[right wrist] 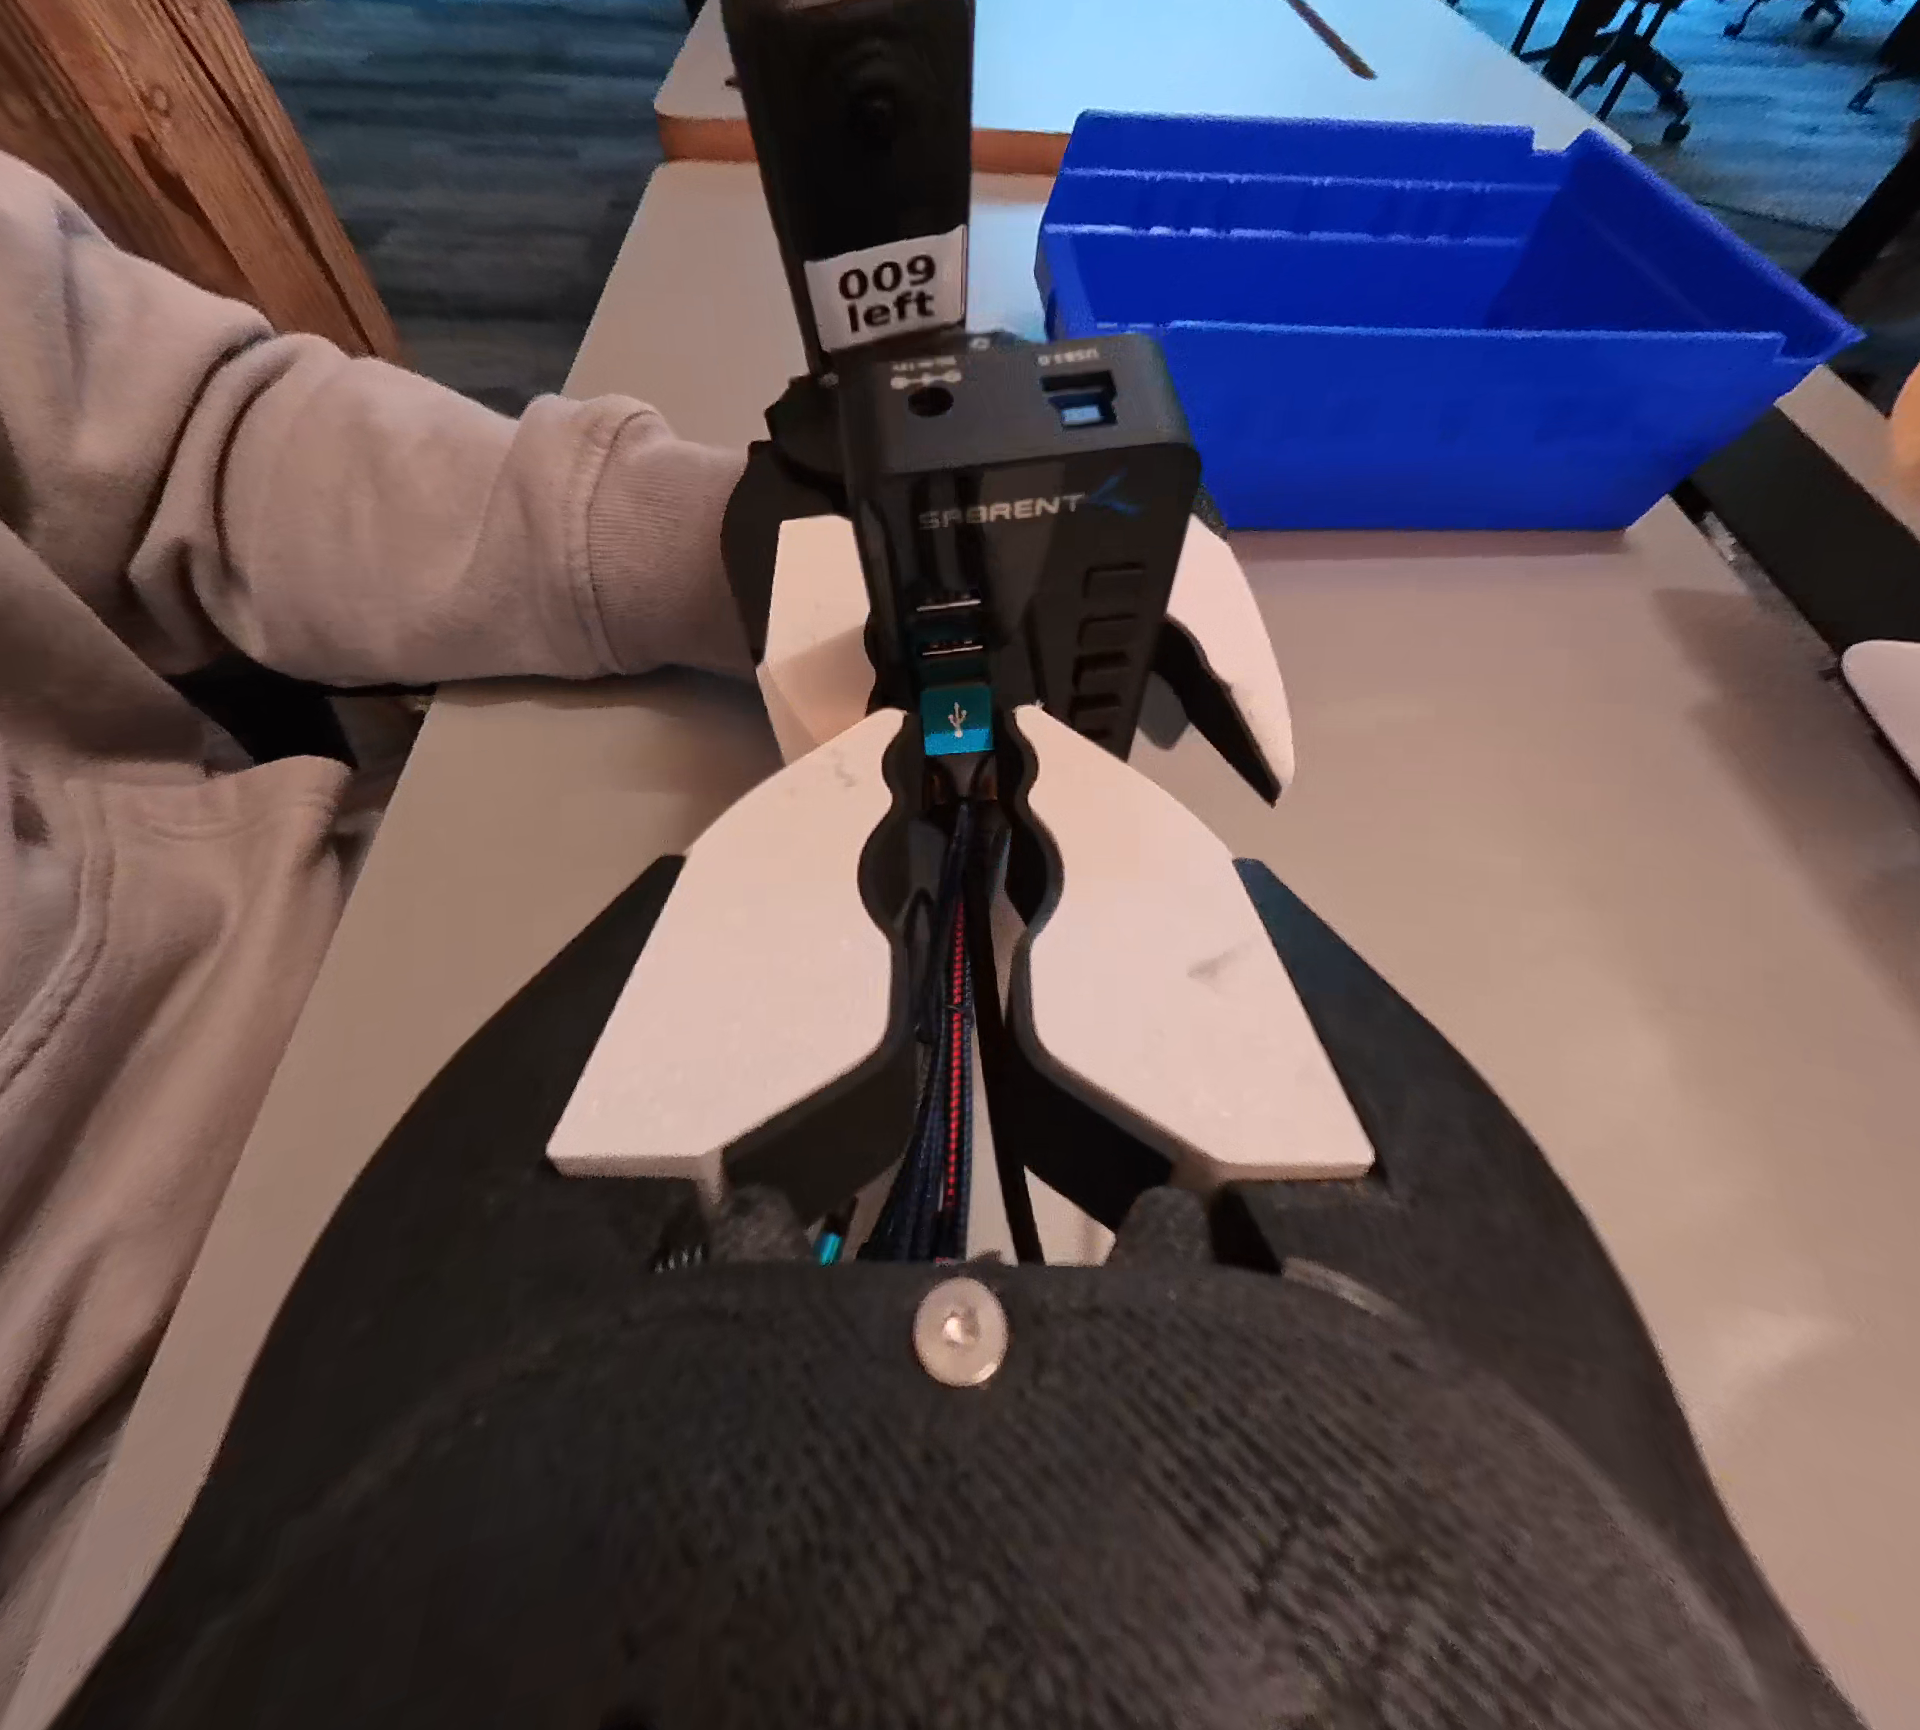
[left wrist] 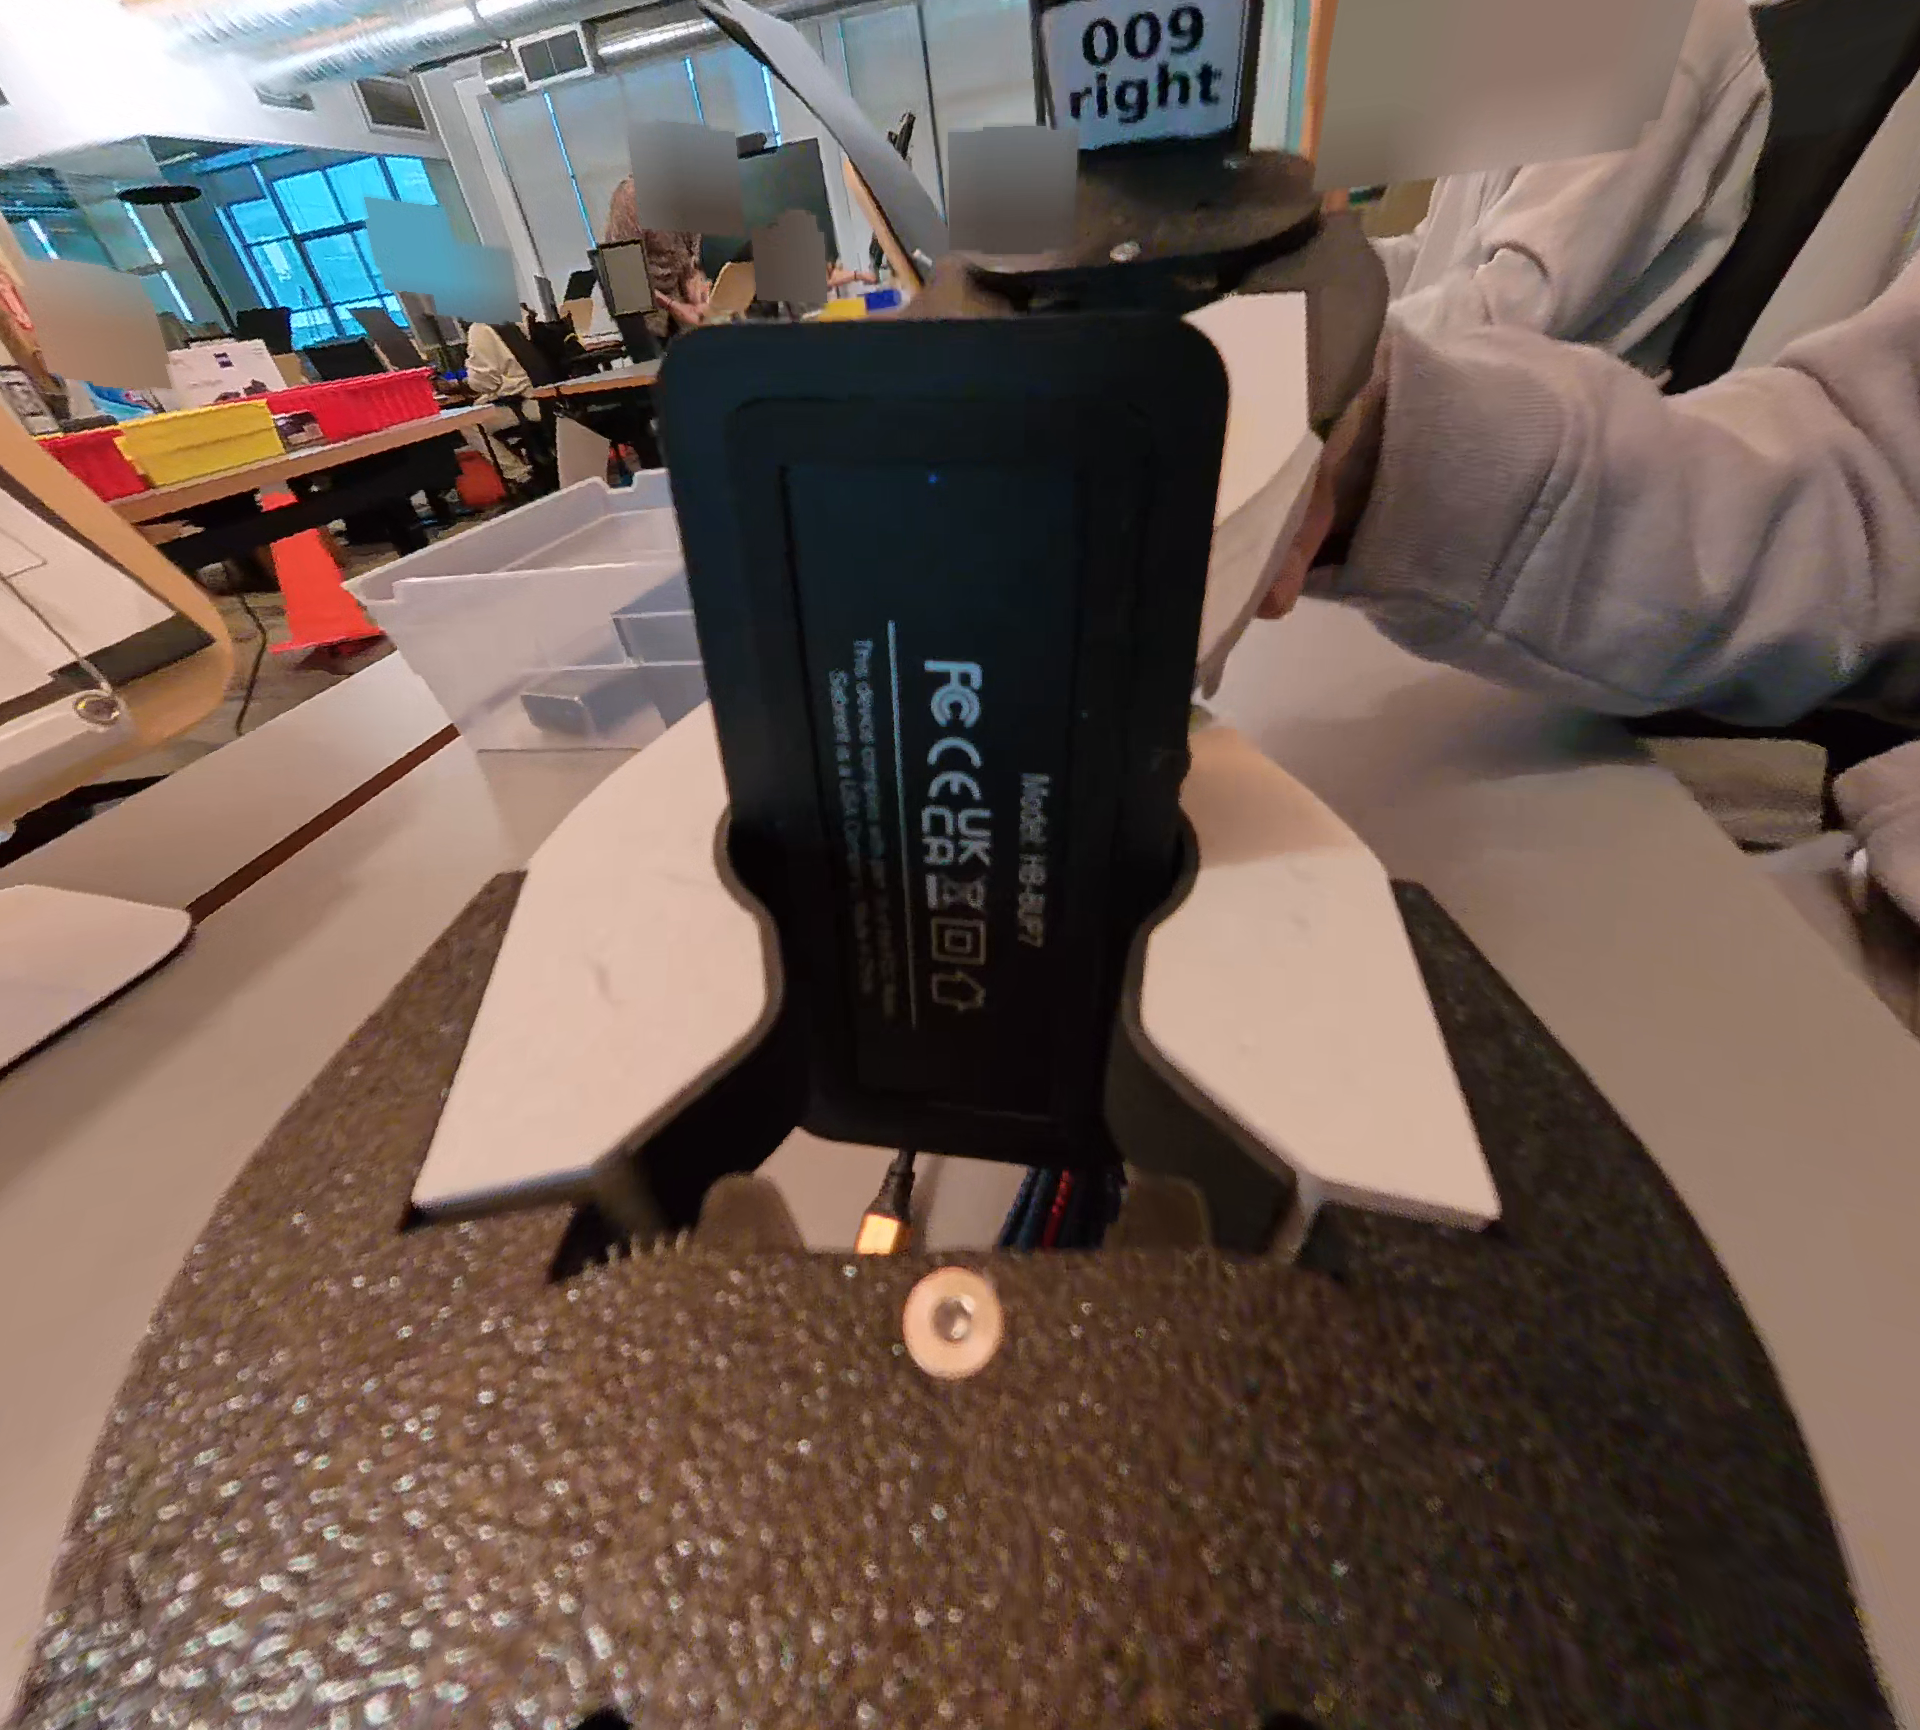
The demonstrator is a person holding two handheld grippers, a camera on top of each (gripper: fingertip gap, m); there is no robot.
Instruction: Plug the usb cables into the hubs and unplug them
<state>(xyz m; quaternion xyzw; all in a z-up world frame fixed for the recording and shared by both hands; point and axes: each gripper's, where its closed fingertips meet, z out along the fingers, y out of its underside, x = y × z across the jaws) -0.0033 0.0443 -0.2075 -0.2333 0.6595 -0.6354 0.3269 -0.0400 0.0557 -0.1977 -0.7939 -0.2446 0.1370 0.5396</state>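
Observation:
My left gripper (left wrist: 951, 833) is shut on a black USB hub (left wrist: 940, 641) and holds it upright above the table, its labelled back toward the left wrist camera. In the right wrist view the hub (right wrist: 1039, 475) shows its port face, with the left gripper's white fingers (right wrist: 1242, 631) on either side. My right gripper (right wrist: 956, 730) is shut on a teal USB plug (right wrist: 956, 722) whose tip meets a port low on the hub's face. I cannot tell how deep it sits. Braided dark cables (right wrist: 951, 1005) run back between the right fingers. Cable ends (left wrist: 1060, 1207) hang below the hub.
A blue bin (right wrist: 1403, 330) stands on the grey table (right wrist: 1455, 849) to the right behind the hub. A clear plastic bin (left wrist: 540, 631) stands to the left behind it. A person's grey sleeves (right wrist: 364, 537) reach in from the side. Red and yellow bins (left wrist: 208, 433) are on a far table.

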